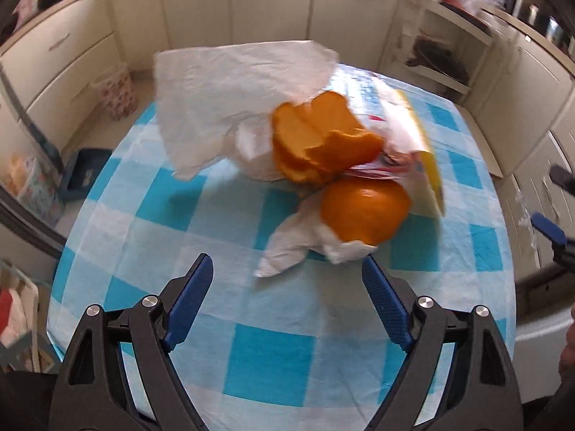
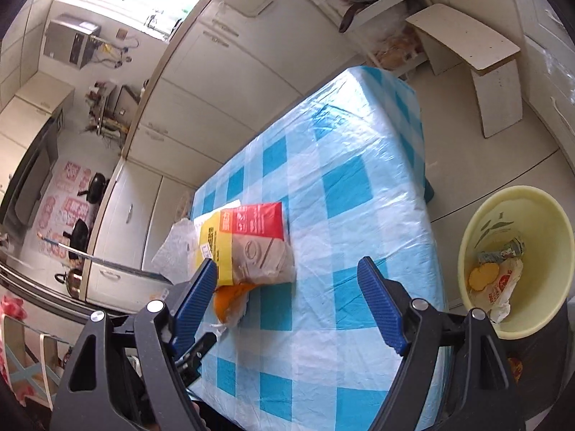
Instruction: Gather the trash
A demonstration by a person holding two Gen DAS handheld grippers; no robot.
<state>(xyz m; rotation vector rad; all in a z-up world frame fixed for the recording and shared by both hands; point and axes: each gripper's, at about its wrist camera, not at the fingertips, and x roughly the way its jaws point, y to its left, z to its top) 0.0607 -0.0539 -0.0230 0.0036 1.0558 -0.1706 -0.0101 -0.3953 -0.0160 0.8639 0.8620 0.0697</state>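
On the blue checked tablecloth [image 1: 273, 355] lies a pile of trash: a large white tissue [image 1: 230, 97], curled orange peel [image 1: 320, 143], a rounded piece of orange peel [image 1: 363, 212] on a crumpled tissue [image 1: 298, 248], and a red and yellow wrapper [image 1: 427, 151]. My left gripper [image 1: 287, 276] is open, just short of the crumpled tissue. In the right wrist view the wrapper [image 2: 251, 240] lies on the cloth [image 2: 345, 186] with orange peel [image 2: 230, 298] under its near edge. My right gripper [image 2: 287, 276] is open and empty, above the table near the wrapper.
A pale yellow bin [image 2: 517, 262] stands on the floor right of the table, holding several wrappers. Cream cabinets [image 1: 222, 3] ring the room. A floral bin [image 1: 116, 91] and a blue box [image 1: 82, 176] sit on the floor to the left.
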